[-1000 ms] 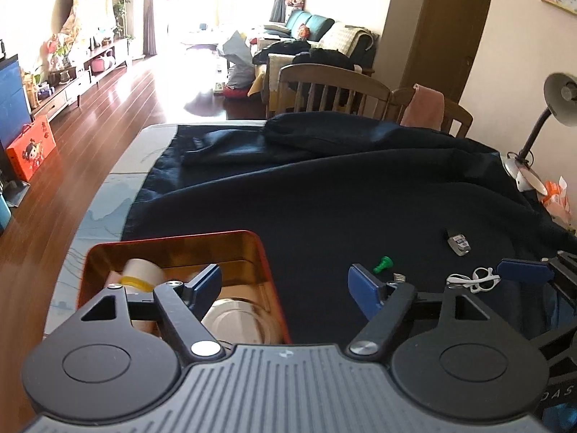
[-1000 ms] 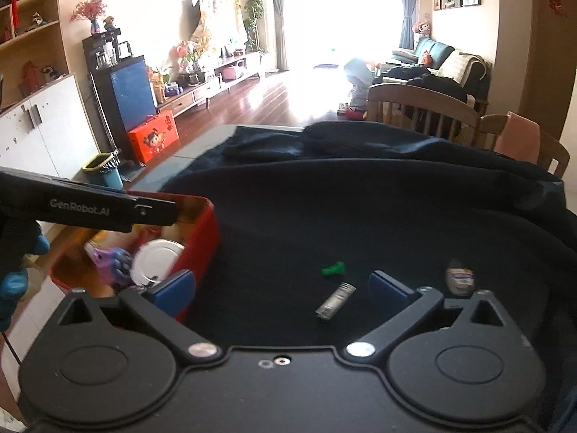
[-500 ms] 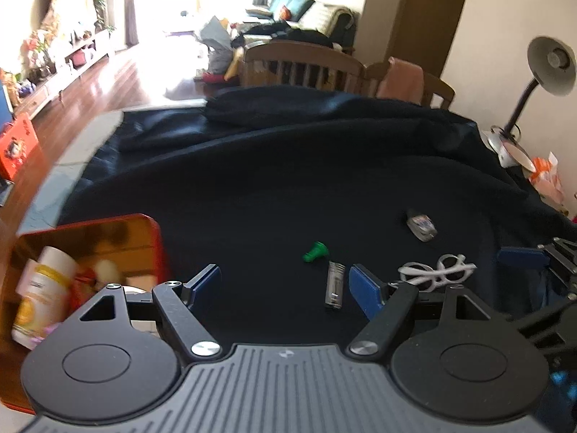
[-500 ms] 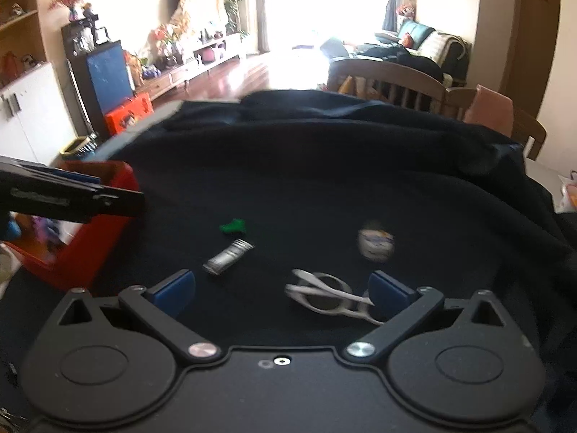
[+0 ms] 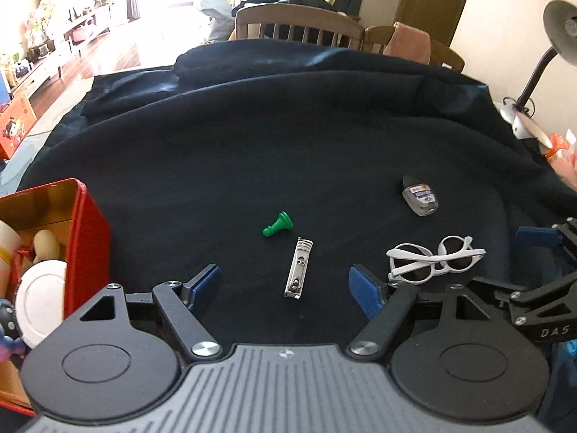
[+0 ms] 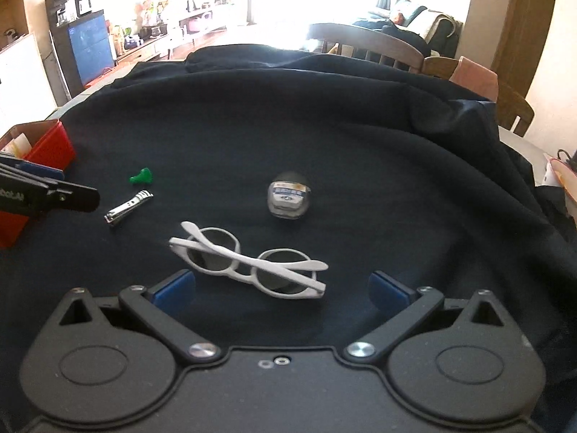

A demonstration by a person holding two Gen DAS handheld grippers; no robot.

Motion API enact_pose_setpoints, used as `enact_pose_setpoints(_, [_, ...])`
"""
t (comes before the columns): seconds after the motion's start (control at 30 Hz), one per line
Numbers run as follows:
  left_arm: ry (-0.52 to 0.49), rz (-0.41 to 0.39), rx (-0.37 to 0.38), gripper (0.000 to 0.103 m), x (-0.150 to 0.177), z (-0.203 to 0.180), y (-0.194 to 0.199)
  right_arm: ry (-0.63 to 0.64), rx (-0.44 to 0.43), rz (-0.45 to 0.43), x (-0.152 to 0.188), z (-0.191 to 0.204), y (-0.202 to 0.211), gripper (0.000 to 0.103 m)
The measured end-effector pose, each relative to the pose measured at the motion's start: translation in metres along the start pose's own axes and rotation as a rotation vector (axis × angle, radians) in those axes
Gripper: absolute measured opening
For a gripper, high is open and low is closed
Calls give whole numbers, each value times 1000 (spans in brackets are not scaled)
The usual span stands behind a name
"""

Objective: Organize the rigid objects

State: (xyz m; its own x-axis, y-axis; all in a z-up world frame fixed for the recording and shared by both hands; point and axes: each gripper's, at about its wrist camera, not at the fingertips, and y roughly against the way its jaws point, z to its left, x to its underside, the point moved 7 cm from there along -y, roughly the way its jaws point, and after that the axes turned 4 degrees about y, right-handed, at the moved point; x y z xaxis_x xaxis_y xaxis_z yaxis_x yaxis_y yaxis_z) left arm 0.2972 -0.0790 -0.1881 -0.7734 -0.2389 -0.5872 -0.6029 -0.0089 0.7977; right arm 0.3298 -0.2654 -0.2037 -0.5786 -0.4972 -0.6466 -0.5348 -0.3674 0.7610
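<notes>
Dark cloth [image 5: 288, 137] lies bare beyond the nail clipper [image 5: 299, 268]; red tin [image 5: 88, 238] bounds the left; both the left gripper [image 5: 285, 283] and right gripper [image 6: 281, 287] gape, empty.

Green pawn [image 5: 277, 224]; white sunglasses [image 6: 249, 260]; red tin [image 5: 84, 238]; navy cloth [image 5: 288, 126].

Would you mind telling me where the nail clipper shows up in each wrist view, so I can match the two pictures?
Left wrist view: the nail clipper lies low in the centre, between the open fingers, just below the green pawn.
Right wrist view: the nail clipper lies at the left, past the white sunglasses, below the same pawn.
Shared landmark: the red box, at the left edge in both.
</notes>
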Motion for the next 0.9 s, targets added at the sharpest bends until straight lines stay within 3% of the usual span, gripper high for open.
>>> enact_pose_setpoints(0.37, [-15,25,-70,78,2,-6,-32,-4,-37,34,3,-13,-28,96])
enact_pose_setpoints(0.6, [-33,21,-98,77,1,-11,-43,10,-110,43,5,-16,-35,88])
enact_pose_setpoints(0.9, [-65,27,-86,54,2,-19,-50,111,-156,17,5,-6,-32,80])
